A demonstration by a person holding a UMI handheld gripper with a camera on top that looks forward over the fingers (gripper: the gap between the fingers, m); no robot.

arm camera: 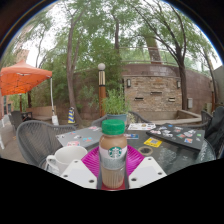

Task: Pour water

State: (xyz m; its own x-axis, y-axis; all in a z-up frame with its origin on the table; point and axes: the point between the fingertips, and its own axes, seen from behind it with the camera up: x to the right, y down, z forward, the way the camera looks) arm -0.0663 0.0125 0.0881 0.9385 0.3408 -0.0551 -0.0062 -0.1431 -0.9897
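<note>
Pink pads of the gripper (113, 170) clamp the bottle (113, 155), just right of the white cup (65, 157). Carry it over that cup, then tilt slowly to avoid splashing.

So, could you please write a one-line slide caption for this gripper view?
Gripper shut on a Starbucks bottle, held upright over an outdoor table, with a white cup beside it.

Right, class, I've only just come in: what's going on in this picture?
A hand-held gripper is shut on a Starbucks bottle, holding it upright between its pink pads above an outdoor table. A white cup stands just beside the bottle. Nothing is pouring at this moment. Coloured cards lie on the table beyond, with trees behind.
</note>
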